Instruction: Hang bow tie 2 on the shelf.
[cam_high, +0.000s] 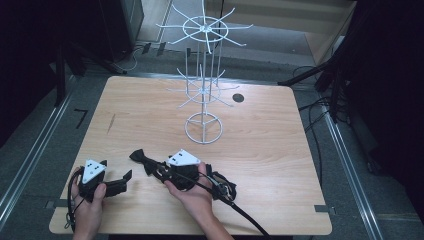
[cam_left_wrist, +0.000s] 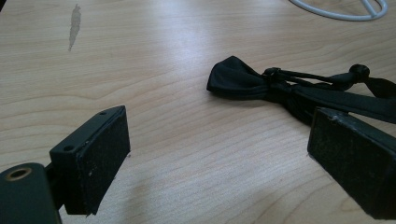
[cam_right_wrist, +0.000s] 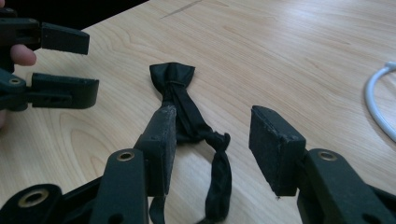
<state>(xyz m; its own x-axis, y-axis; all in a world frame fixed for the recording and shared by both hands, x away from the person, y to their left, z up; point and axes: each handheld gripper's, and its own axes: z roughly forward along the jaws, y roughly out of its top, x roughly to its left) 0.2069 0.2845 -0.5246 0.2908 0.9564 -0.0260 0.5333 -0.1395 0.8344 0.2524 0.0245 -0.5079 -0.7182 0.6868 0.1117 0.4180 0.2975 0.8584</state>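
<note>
Right gripper view has the right gripper (cam_right_wrist: 212, 140) with jaws spread over the strap of a black bow tie (cam_right_wrist: 172, 77) lying flat on the counter (cam_right_wrist: 289, 51) — strap ends cut off below — while the left gripper (cam_left_wrist: 217, 156), jaws also spread, sits beside it, the white wire rack (cam_high: 204, 75) beyond.

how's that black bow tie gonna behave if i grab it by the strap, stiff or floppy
Probably floppy: the bow tie lies flat on the table, and its strap twists and folds between the open jaws of the right gripper. It looks like light fabric, so the bow end would likely dangle. The pleated bow may keep its shape.
</note>
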